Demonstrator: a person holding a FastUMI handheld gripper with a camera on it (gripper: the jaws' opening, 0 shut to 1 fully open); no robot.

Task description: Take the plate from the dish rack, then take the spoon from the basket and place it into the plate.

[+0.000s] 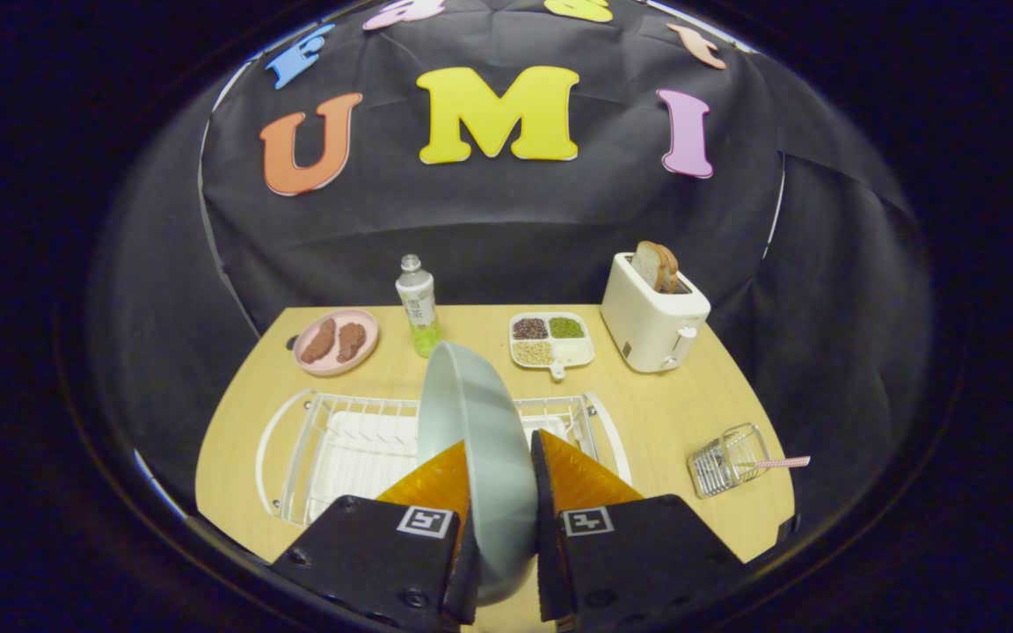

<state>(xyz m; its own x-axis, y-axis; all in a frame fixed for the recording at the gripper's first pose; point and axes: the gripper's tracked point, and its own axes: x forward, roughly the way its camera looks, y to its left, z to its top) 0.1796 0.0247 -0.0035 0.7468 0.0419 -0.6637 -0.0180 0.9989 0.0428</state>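
On the wooden table point(682, 413), a pink dish point(336, 341) of brown pieces sits far left, a bottle point(417, 303) beside it. The white dish rack point(339, 444) lies below. The gripper point(498, 479) has its jaws pinching the grey plate point(480, 440), held on edge above the rack. Rightward stand a sectioned tray point(552, 339), a toaster point(652, 316), and the wire basket point(726, 459) with the spoon point(779, 462) poking out.

One plate point(471, 440), one spoon point(775, 462), two bread slices point(656, 266).
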